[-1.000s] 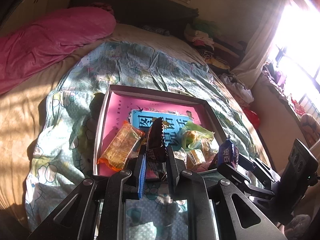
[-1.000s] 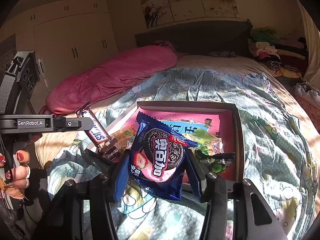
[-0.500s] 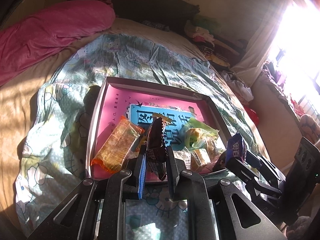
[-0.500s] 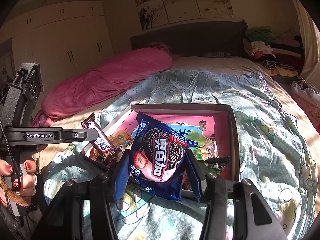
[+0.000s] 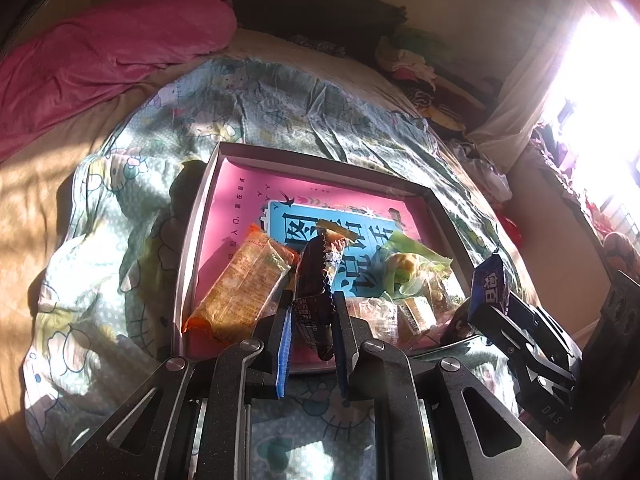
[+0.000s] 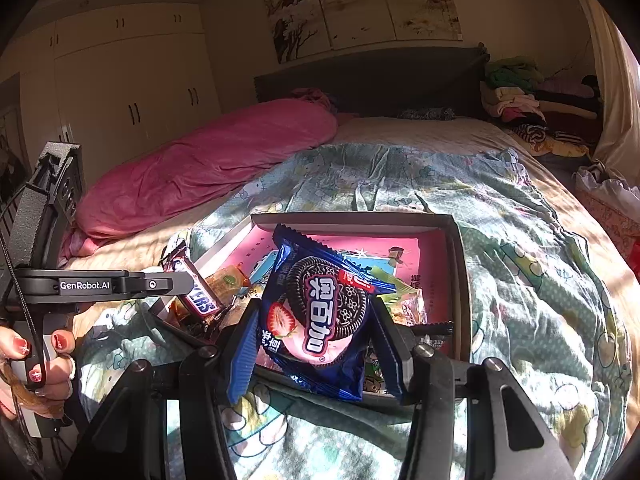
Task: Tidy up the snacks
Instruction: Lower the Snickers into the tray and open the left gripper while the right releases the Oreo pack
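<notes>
A shallow box (image 5: 196, 236) with a pink lining lies on the bed, its rim (image 6: 464, 280) also in the right wrist view. My left gripper (image 5: 312, 312) is shut on a dark Snickers bar (image 5: 316, 276), held over the box's near edge; the same bar (image 6: 196, 292) shows at the left of the right wrist view. My right gripper (image 6: 316, 332) is shut on a blue Oreo strawberry packet (image 6: 320, 312), also over the near edge; that packet (image 5: 490, 288) appears at the right of the left wrist view. An orange cracker pack (image 5: 244, 284) and green-wrapped snacks (image 5: 408, 268) lie inside.
A patterned blanket (image 6: 520, 248) covers the bed around the box. A pink duvet (image 6: 208, 168) lies rolled at the far left. Folded clothes (image 6: 532, 100) pile by the headboard. A hand (image 6: 36, 360) with red nails holds the left gripper's handle.
The left gripper with the Snickers bar has sunk lower toward the box's near edge. The right gripper and Oreo packet have stayed where they were.
</notes>
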The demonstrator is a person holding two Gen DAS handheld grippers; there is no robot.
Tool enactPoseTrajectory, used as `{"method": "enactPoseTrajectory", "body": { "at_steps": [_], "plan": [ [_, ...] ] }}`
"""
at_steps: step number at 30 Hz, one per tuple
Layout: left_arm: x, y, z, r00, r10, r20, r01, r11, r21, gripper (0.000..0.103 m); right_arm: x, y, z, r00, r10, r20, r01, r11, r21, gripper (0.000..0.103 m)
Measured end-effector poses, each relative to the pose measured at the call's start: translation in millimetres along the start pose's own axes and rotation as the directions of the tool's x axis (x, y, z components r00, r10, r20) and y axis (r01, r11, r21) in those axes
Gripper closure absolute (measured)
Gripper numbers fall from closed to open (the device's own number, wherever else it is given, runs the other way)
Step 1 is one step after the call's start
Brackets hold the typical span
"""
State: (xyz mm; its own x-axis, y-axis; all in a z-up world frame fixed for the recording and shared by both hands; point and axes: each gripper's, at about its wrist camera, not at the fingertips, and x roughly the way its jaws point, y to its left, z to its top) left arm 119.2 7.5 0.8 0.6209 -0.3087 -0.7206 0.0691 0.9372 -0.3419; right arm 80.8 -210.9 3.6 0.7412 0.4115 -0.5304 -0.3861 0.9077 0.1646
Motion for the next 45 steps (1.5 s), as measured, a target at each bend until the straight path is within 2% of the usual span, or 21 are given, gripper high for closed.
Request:
{"method": "enactPoseTrajectory", "body": {
  "at_steps": [9,18,33,45],
  "plan": [
    [8.0,2.8,-3.9,1.000,0.019,-0.019,-0.019,1.000,-0.004,0.085,11.2,-2.1,3.6,1.000,-0.016,-0.008,0.016,1.000,-0.015,0.051],
    [10.2,2.3,-4.4,0.999,0.024,-0.023,-0.024,1.000,0.003,0.085,28.7,6.0,2.8,0.998,-0.038,-0.042,0.034,0.996,-0.080,0.051],
    [16.9,-6.2,-9.6,0.999,0.001,-0.041,0.000,1.000,0.026,0.085,42.0,22.8,-1.7,0.997,-0.022,-0.076,0.009,0.986,-0.165,0.051],
    [21.7,-4.2,-9.9,0.997,-0.042,-0.059,0.042,0.999,-0.012,0.085,43.6,6.5,-1.2,0.992,-0.092,-0.081,0.082,0.989,-0.121,0.050]
  ]
}}
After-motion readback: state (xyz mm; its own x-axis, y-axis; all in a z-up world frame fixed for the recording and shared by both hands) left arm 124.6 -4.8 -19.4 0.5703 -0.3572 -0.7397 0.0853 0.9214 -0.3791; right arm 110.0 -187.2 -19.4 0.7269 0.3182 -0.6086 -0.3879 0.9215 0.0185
